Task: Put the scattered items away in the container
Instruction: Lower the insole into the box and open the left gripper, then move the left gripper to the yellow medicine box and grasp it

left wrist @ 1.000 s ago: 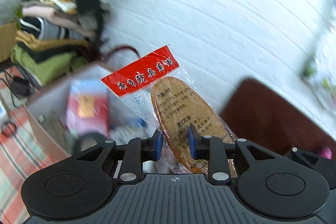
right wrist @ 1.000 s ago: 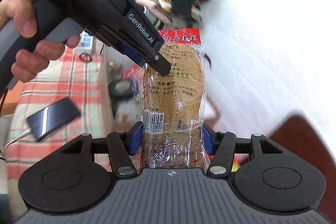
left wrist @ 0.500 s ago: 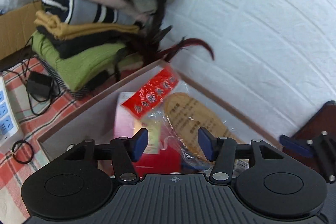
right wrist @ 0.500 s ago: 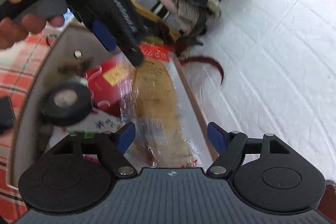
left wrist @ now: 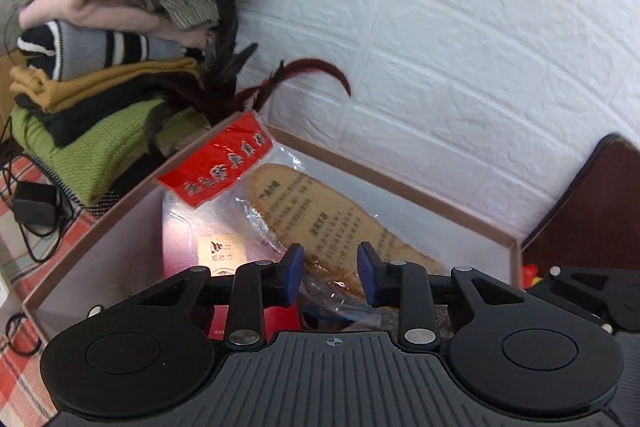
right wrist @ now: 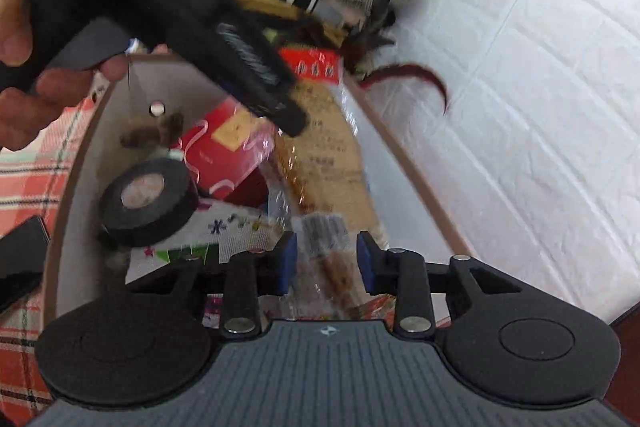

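Note:
The insole packet (left wrist: pixel 320 215), clear plastic with a red header card, lies inside the cardboard box (left wrist: pixel 400 183), leaning on its back left corner. My left gripper (left wrist: pixel 330 275) hovers over the packet's near end with a narrow gap between its blue pads and holds nothing. In the right wrist view the same packet (right wrist: pixel 324 155) lies along the right wall of the box (right wrist: pixel 404 163). My right gripper (right wrist: pixel 326 263) is above its barcode end, jaws apart. The left gripper's body (right wrist: pixel 200 27), held by a hand, reaches in from the upper left.
A black tape roll (right wrist: pixel 148 195), a red packet (right wrist: pixel 224 155) and printed paper also lie in the box. Folded clothes (left wrist: pixel 100 67) and a dark red feather (left wrist: pixel 312 67) stand behind it against the white wall. A charger (left wrist: pixel 34 205) and phone (right wrist: pixel 20 255) rest on the checked cloth.
One second ago both grippers held the insole packet in the air. They lowered it into the box and let go. Both jaws have since narrowed again.

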`<state>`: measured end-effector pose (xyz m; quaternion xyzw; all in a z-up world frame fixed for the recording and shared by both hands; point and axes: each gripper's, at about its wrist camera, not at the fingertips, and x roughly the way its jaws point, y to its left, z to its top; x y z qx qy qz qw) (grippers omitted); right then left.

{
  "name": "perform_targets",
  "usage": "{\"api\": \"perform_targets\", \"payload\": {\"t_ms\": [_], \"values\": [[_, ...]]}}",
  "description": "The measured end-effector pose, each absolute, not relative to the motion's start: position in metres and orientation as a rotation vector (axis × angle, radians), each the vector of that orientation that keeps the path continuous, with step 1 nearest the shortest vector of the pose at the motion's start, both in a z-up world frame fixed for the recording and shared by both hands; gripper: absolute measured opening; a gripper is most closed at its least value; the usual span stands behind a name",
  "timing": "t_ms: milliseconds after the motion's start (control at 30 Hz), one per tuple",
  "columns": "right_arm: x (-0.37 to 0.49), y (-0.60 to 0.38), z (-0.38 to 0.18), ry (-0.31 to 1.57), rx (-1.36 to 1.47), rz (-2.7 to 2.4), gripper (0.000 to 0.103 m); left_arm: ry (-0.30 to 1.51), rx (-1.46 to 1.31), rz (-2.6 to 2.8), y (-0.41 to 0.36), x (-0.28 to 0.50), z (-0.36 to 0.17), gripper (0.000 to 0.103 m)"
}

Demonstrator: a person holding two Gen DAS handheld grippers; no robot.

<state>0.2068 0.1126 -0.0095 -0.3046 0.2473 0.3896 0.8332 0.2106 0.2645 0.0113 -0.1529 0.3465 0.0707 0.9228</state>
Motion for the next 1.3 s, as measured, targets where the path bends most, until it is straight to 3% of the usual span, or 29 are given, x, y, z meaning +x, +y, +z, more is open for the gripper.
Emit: {"api": "perform_targets", "payload": {"t_ms": [367,467,500,533,567,600,633,667,933,1300], "values": [[0.22,0.117,-0.026,0.56,-0.629,0.777,0.034,0.759,-0.226,0.159,0.242,0.233,-0.002,0.044],[0.21,0.105,-0.013,0.553,-0.57,0.786,0.034,0.726,-0.223,0.15,0.233,0.212,0.012,0.061],[0.205,0.099,-0.006,0.541,-0.547,0.788,0.037,0.715,-0.222,0.147,0.229,0.205,0.017,0.076],[0.199,0.093,0.0,0.529,-0.525,0.79,0.045,0.704,-0.221,0.144,0.226,0.198,0.022,0.092],[0.193,0.087,0.007,0.514,-0.508,0.793,0.053,0.694,-0.221,0.141,0.223,0.191,0.027,0.099],[0.186,0.08,0.014,0.496,-0.49,0.797,0.074,0.683,-0.22,0.139,0.22,0.184,0.032,0.103],[0.178,0.073,0.02,0.478,-0.476,0.8,0.091,0.672,-0.219,0.136,0.217,0.178,0.037,0.103],[0.17,0.067,0.026,0.46,-0.47,0.802,0.095,0.661,-0.218,0.133,0.214,0.171,0.041,0.103],[0.105,0.01,0.056,0.426,-0.425,0.831,0.102,0.612,-0.17,0.079,0.168,0.108,0.063,0.103],[0.046,-0.097,0.046,0.432,-0.357,0.723,0.102,0.61,-0.047,-0.058,0.07,0.05,0.036,0.103]]}}
